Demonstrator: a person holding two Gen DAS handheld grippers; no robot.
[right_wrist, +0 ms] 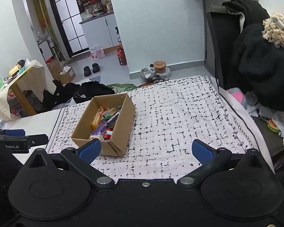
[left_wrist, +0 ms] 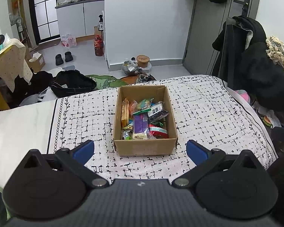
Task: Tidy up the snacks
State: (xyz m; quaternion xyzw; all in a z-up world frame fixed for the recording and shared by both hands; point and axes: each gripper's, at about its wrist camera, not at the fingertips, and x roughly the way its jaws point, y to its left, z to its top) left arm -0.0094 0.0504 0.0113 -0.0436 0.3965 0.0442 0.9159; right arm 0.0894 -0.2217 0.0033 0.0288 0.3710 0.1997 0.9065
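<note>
Both spread jaws short of snack box (left_wrist: 144,147)

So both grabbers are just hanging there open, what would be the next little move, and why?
Probably the left gripper should ease forward and down into the cardboard box. It sits squarely facing the box, open and empty, and the snacks all lie jumbled inside. The right gripper is off to the side over bare cloth.

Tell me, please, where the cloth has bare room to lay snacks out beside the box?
Bare cloth runs from the box to the right border, and a narrower strip lies to its left. The box is crammed with snacks. Both grippers, left and right, are open and empty.
</note>
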